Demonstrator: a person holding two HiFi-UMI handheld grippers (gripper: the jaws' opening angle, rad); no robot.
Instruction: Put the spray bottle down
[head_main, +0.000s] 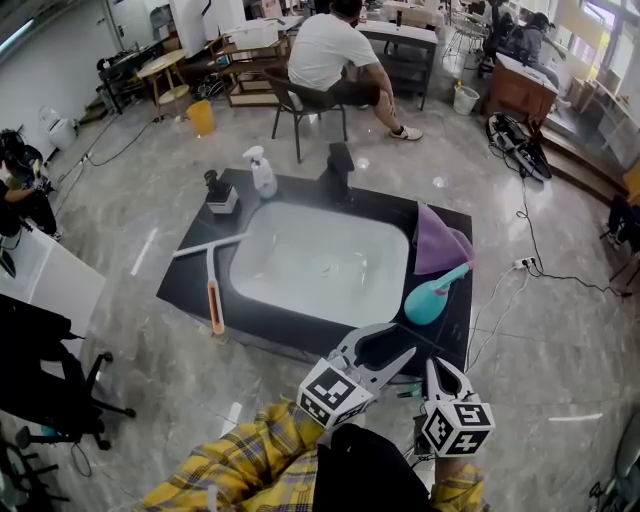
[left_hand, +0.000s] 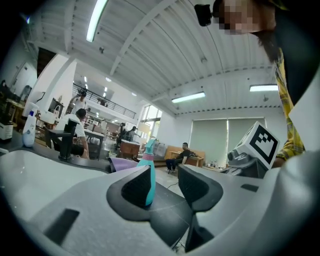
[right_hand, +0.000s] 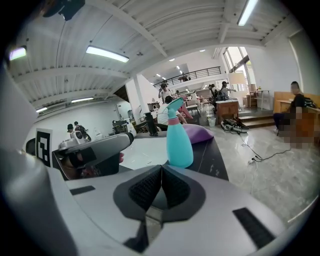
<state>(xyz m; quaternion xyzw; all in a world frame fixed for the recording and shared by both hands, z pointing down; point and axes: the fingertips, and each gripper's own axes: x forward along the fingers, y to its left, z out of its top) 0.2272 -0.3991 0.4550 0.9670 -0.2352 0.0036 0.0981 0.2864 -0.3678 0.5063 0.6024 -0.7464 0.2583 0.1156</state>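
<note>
Bottle (head_main: 434, 297): teal sprayer, upright on the counter (head_main: 296, 188) at 4 o'clock of the sink (head_main: 258, 250); touched by neither tool.
Left gripper (left_hand: 165, 175): pads spread, nothing pinched; bottle seen beyond them, partly behind the left pad (apart from it).
Right gripper (right_hand: 161, 170): pads pressed together, empty; bottle ahead at 12 o'clock, clear of the tips.
Both tools, head view: at 6 o'clock of the sink, just beside each other, near the counter's front edge.
Cloth (head_main: 438, 240): purple, heaped at 12 o'clock of the bottle, just beside it.
Squeegee (head_main: 213, 285): flat on the counter at 9 o'clock of the sink.
White sprayer (head_main: 262, 172): upright at 11 o'clock of the sink.
Faucet (head_main: 340, 165): black, at 12 o'clock of the sink.
Sleeves (head_main: 240, 465): yellow plaid, behind the tools.
Background: person (head_main: 330, 50) seated on a chair, back to the counter.
</note>
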